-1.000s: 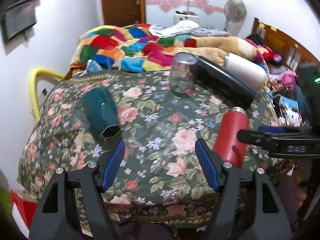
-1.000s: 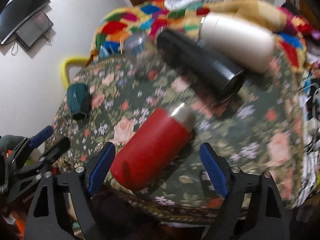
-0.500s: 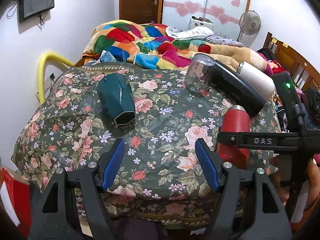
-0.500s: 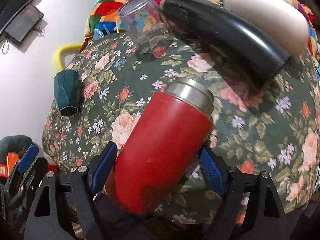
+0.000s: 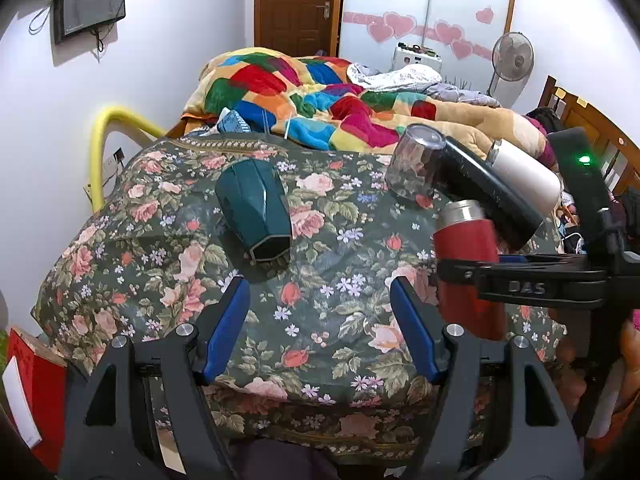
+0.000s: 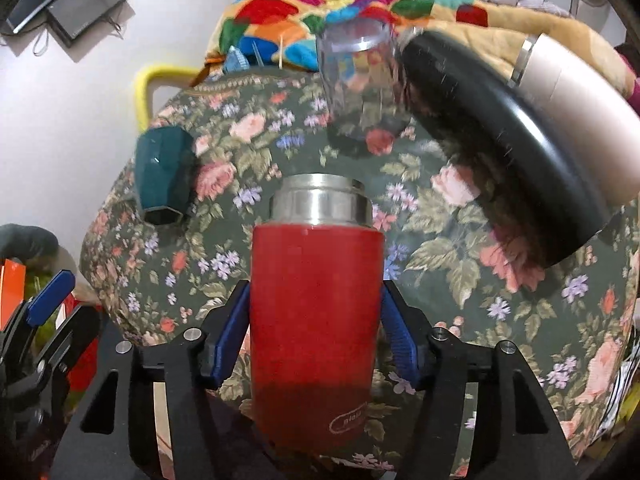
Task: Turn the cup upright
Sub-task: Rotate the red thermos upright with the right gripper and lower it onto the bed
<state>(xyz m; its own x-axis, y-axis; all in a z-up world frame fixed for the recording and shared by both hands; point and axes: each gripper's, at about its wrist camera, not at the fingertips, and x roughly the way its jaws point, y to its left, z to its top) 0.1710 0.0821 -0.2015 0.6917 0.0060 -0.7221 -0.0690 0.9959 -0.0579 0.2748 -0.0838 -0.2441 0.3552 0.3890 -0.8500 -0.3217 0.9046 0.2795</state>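
Note:
A red cup with a steel neck (image 6: 314,304) lies on the floral tablecloth (image 6: 460,280) near the front edge, neck pointing away. My right gripper (image 6: 314,312) is shut on the red cup, blue pads against both its sides. The red cup also shows in the left wrist view (image 5: 466,264), with the right gripper's arm across it. My left gripper (image 5: 320,320) is open and empty above the cloth's front edge. A dark green faceted cup (image 5: 254,208) lies on its side ahead of it, also seen in the right wrist view (image 6: 162,174).
A clear glass (image 5: 414,164) stands mouth down at the back. A black flask (image 5: 490,196) and a white flask (image 5: 524,176) lie on their sides beside it. A bed with a colourful quilt (image 5: 304,96) is behind the table. A yellow chair frame (image 5: 100,148) stands left.
My right gripper has moved in around the red cup and closed on it; the cup now lines up straight between the fingers. The left gripper has drawn back and risen slightly.

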